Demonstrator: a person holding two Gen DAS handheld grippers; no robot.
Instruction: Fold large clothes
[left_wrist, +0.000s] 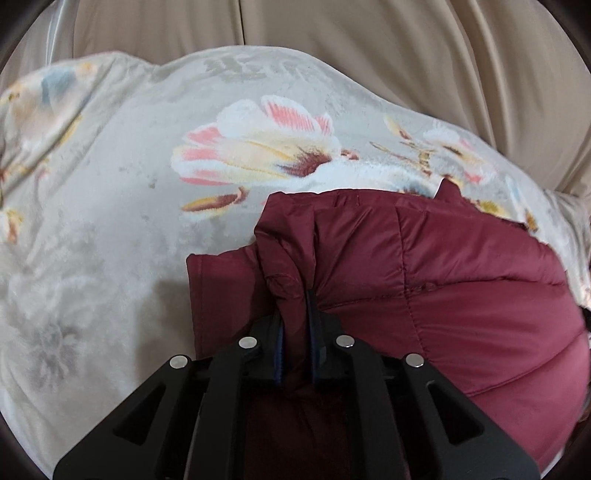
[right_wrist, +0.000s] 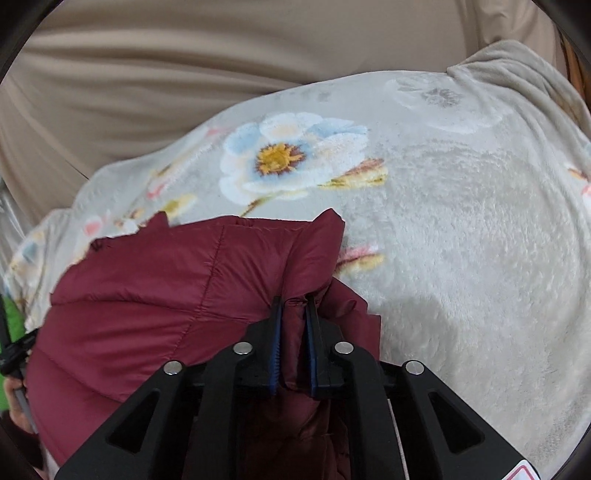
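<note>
Floral blanket (left_wrist: 110, 221); maroon jacket (left_wrist: 461, 277) pinched in both claws.

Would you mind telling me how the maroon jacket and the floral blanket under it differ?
The maroon jacket is one plain dark colour with a smooth, quilted shell; the floral blanket is pale, fuzzy and printed with flowers. The jacket is bunched and pinched by both tools; the blanket lies spread out, ungripped. Both are soft fabric.

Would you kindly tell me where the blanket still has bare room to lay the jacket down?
Open floral blanket lies left of the maroon jacket in the left view, and right of it toward the beige backdrop in the right view. The middle is crowded by jacket.
</note>
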